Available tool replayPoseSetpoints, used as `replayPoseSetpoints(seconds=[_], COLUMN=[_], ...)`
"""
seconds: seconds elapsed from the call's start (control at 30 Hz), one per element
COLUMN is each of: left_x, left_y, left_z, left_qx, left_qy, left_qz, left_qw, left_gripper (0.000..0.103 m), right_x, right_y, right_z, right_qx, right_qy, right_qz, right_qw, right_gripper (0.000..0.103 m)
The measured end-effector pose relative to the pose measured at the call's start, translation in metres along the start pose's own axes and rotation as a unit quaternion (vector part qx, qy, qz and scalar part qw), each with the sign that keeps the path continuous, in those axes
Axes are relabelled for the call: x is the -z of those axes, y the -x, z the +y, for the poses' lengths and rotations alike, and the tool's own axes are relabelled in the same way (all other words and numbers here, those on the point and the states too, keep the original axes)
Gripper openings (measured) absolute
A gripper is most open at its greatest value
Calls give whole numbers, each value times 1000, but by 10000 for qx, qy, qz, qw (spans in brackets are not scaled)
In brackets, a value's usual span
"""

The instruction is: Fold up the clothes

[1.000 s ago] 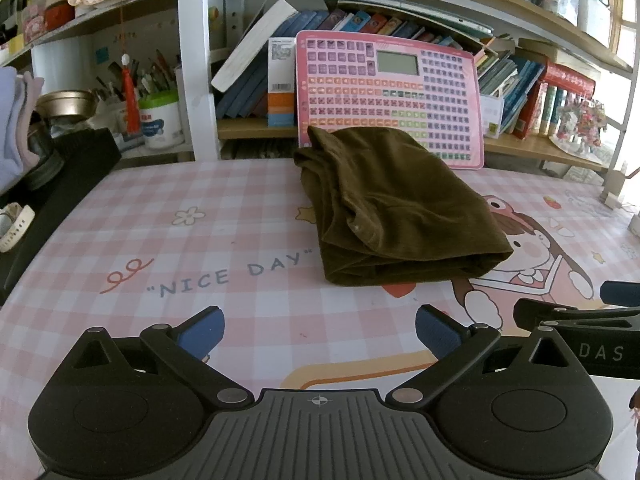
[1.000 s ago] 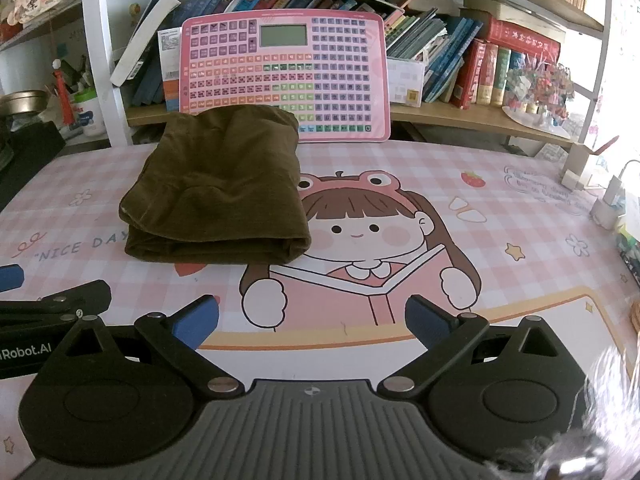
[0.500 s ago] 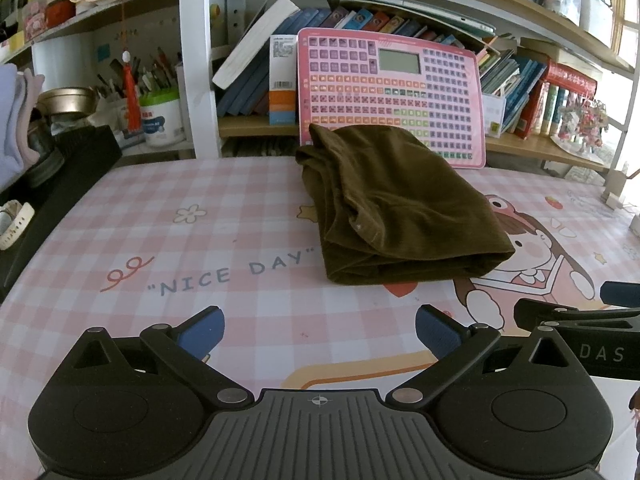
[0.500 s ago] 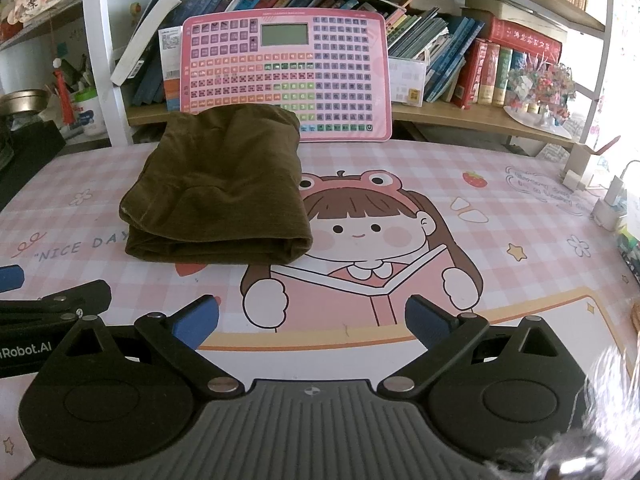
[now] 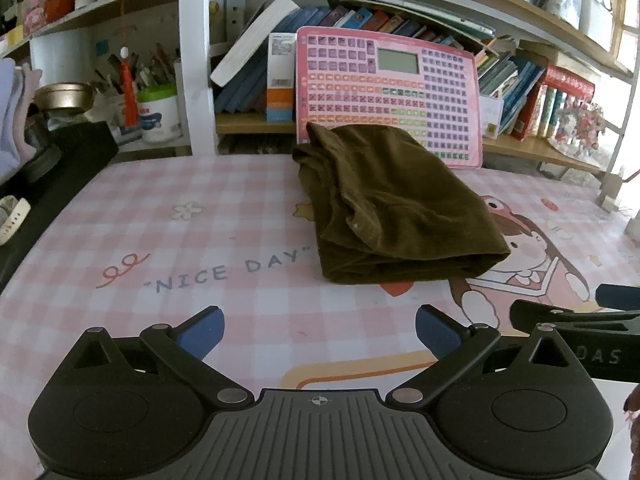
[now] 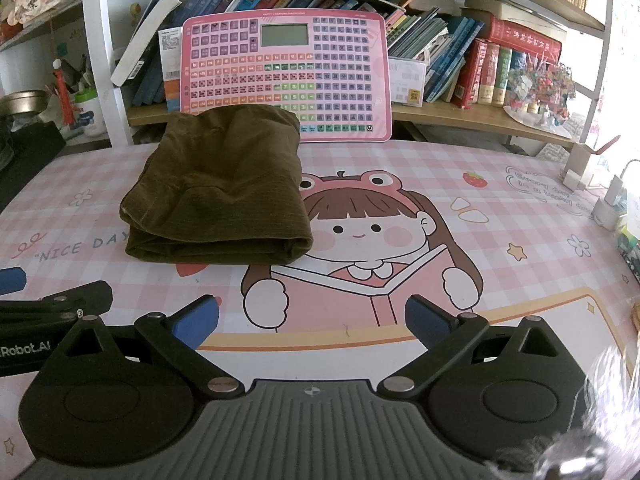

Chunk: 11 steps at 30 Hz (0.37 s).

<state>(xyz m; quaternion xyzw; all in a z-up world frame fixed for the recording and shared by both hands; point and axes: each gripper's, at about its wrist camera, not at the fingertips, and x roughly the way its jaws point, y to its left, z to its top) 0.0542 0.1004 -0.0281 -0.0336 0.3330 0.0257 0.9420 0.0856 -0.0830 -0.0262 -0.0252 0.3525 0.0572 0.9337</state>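
Closest to the cameras, the left gripper (image 5: pixel 319 330) and right gripper (image 6: pixel 312 320) both sit low over the bench (image 6: pixel 500 208) with jaws spread wide, holding nothing, side by side and apart from the cloth. Past them, the brown corduroy garment (image 6: pixel 218 188) lies folded in a thick stack on the pink checked mat (image 5: pixel 168 240), partly covering the cartoon girl print (image 6: pixel 372 236). Behind it, a pink keyboard toy (image 6: pixel 286 76) leans against the bookshelf (image 6: pixel 480 116).

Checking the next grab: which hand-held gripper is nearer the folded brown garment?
Left, marginally: the garment lies ahead, slightly right. From the right it lies ahead-left. Both open, clear of it.
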Motion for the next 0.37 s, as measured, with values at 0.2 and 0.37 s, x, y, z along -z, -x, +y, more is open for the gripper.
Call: replayPoseSetpoints(seconds=[0.2, 0.37], left_x=[0, 0], left_y=[1, 2], left_z=[-1, 0], left_qx=[-69, -49], left_qy=[-37, -21], left_qz=[-29, -44], left_qw=[10000, 10000], left_gripper=[103, 103], right_x=[0, 1], right_y=[1, 1], right_z=[0, 2], right_qx=[0, -8], right_qy=[-5, -7], right_qz=[-3, -7], right_qw=[10000, 10000], right_gripper=[100, 100])
